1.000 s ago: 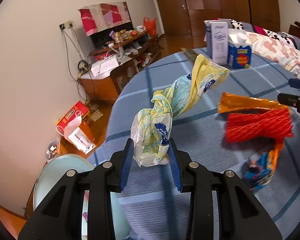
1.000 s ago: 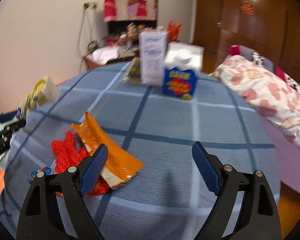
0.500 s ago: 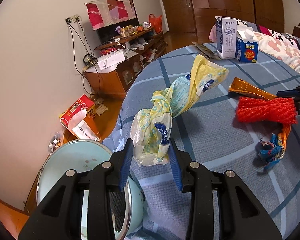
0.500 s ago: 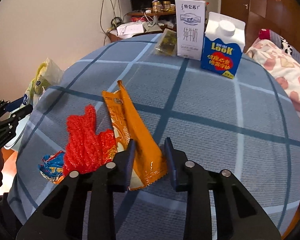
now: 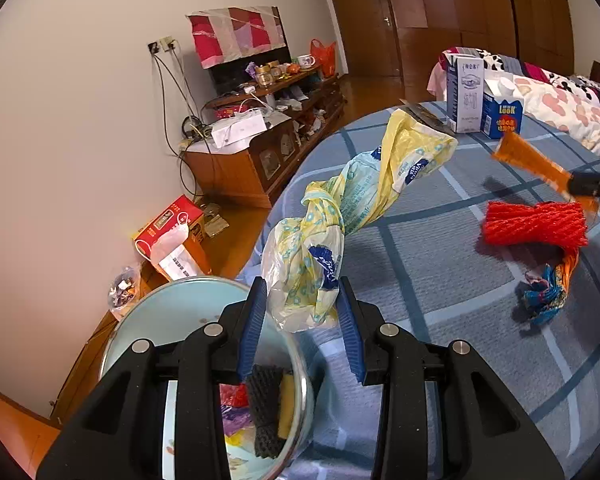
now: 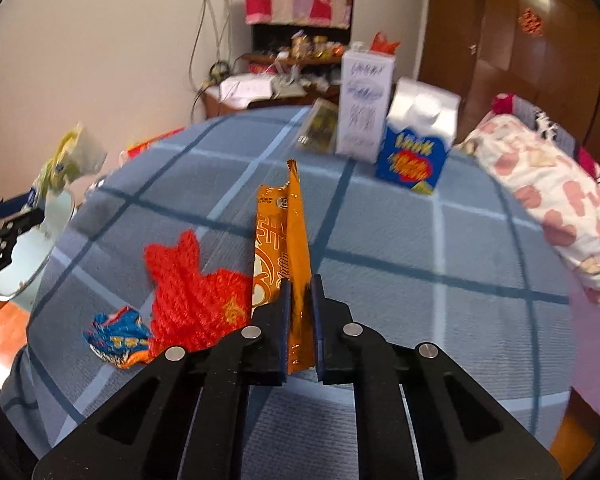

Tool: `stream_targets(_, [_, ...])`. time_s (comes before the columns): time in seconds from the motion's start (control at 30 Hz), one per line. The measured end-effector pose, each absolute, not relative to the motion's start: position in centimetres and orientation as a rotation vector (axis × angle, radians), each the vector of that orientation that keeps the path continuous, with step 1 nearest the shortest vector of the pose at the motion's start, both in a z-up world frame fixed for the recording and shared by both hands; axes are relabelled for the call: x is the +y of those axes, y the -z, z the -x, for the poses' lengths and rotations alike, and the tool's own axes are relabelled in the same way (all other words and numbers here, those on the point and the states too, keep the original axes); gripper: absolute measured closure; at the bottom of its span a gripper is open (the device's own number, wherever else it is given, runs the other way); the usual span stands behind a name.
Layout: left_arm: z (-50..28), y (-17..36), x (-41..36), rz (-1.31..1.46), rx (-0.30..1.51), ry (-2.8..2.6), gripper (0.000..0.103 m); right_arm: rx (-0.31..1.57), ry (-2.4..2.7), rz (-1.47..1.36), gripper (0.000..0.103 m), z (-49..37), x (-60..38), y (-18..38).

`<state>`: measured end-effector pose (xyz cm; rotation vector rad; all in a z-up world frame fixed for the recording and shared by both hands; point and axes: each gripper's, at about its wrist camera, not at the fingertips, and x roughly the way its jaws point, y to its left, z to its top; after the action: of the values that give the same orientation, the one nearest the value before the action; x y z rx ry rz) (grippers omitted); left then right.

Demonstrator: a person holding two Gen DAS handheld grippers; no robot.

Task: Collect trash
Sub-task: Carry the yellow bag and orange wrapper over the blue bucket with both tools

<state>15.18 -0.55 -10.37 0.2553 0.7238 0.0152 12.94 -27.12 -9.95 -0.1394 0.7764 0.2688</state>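
My left gripper [image 5: 302, 312] is shut on a knotted yellow plastic bag [image 5: 352, 208] and holds it over the table's edge, just above a pale blue trash bin [image 5: 188, 320] with scraps inside. My right gripper [image 6: 300, 304] is shut on an orange snack wrapper [image 6: 288, 236] and holds it lifted off the table; the wrapper also shows in the left wrist view [image 5: 532, 160]. A red mesh net [image 6: 188, 292] and a crumpled blue wrapper [image 6: 116, 336] lie on the blue checked tablecloth [image 6: 400, 240].
A white milk carton [image 6: 364, 104], a blue LOOK carton [image 6: 416, 148] and a flat dark packet [image 6: 320, 124] stand at the table's far side. A bed with a floral quilt [image 6: 560, 200] is at the right. A red box [image 5: 168, 224] sits on the floor.
My right gripper closed on the orange wrapper and lifted it off the table. My left gripper carried the yellow bag back over the bin.
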Motion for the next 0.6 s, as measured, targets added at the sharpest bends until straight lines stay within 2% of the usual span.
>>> stream_targets(0.27, [-13.4, 10.0, 2.2, -0.251, 0.716, -0.051, 0.064, 0.661, -0.291, 0.104, 0.093, -10.6, -25.2, 6.4])
stream_targets(0.6, [-11.4, 10.1, 6.1, -0.235, 0.726, -0.099, 0.067, 0.633, -0.420, 0.137, 0.093, -9.1, -18.4, 5.4])
